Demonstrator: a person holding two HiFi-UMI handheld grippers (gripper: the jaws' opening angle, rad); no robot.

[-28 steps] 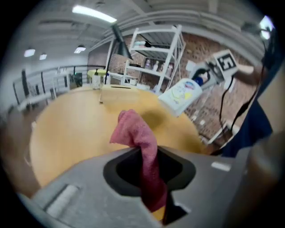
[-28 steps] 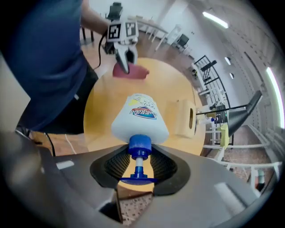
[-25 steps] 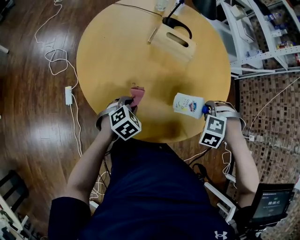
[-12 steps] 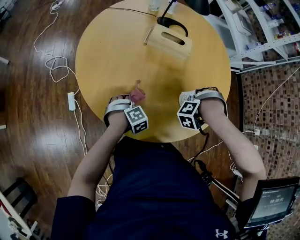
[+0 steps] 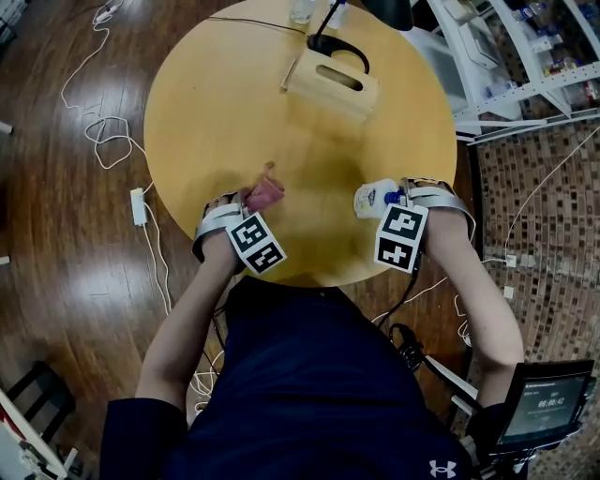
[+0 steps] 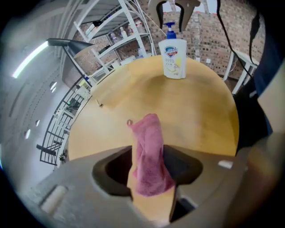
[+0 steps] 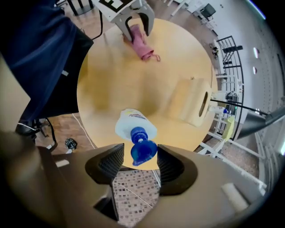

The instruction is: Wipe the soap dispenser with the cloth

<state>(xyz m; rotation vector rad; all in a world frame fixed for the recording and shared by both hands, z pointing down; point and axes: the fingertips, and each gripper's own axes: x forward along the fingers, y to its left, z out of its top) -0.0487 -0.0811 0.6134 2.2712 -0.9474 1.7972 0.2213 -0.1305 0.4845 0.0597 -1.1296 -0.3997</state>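
A white soap dispenser (image 5: 373, 199) with a blue pump (image 7: 141, 149) stands upright on the round wooden table (image 5: 234, 112) near its front right edge. My right gripper (image 5: 392, 199) hangs over it. Its jaws have just been opening and stand either side of the pump head without touching it. The pink cloth (image 6: 149, 156) lies crumpled on the table near the front edge. My left gripper (image 6: 149, 171) straddles it; its jaws have just been opening wide, and the cloth rests loose between them. The right gripper view shows the cloth (image 7: 142, 44) under my left gripper (image 7: 136, 20).
A wooden tissue box (image 5: 333, 82) sits at the table's far side, with a black lamp base (image 5: 336, 42) and a glass (image 5: 302, 9) behind it. White shelving (image 5: 525, 56) stands to the right. Cables and a power strip (image 5: 138, 206) lie on the floor at left.
The dispenser was held tilted in my right gripper a second ago; now it stands on the table. Both grippers have opened. My left gripper has rolled and sunk slightly over the cloth.
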